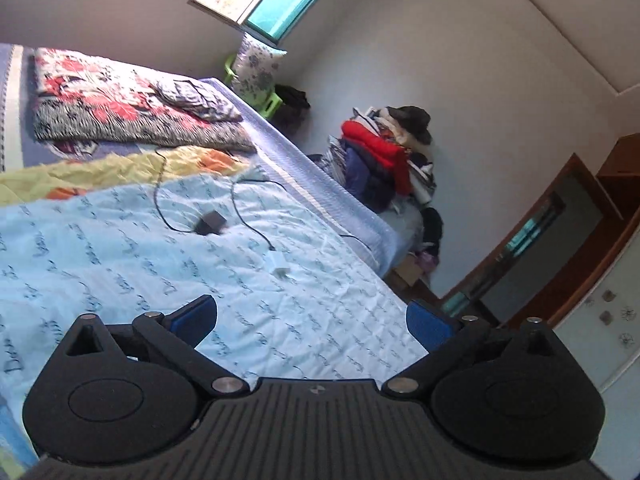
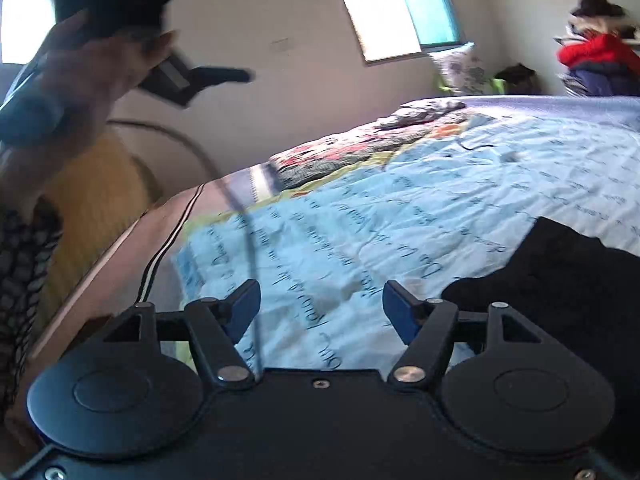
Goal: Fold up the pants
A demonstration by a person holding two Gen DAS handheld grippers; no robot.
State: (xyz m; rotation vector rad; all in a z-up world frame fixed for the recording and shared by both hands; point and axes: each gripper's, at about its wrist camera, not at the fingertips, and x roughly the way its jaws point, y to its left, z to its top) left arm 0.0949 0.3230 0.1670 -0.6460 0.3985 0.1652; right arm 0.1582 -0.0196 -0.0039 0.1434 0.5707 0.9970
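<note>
1. Plainly, at about ten o'clock in the right wrist view, the left gripper (image 2: 224, 24) is held high in a person's hand (image 2: 76, 80), well above the bed (image 2: 360, 216); it is badly blurred there. Its own camera shows its jaws spread wide, with only the pale blue quilt (image 1: 120, 248) between the blue pads (image 1: 200, 316).
2. Nothing of the pants shows in the left wrist view. That view takes in a black charger (image 1: 210, 222) with its cable and a white plug (image 1: 281, 269) lying on the quilt at about twelve o'clock from the jaws.
3. Lower down, the right gripper (image 2: 320, 312) is parted to a middling width and holds nothing; quilt alone shows between its fingers.
4. At about two to three o'clock from the right gripper's jaws, just beside its right-hand finger, lie the black pants (image 2: 560, 280) on the quilt.
5. The right hand is judged much the nearer to the pants, so the coming grasp would likely call for a swing to the right.
6. Hard to tell: the pants are cut off by the frame edge and by the gripper body, so their long axis, waistband and legs cannot be made out, nor how far the folding has got.
</note>
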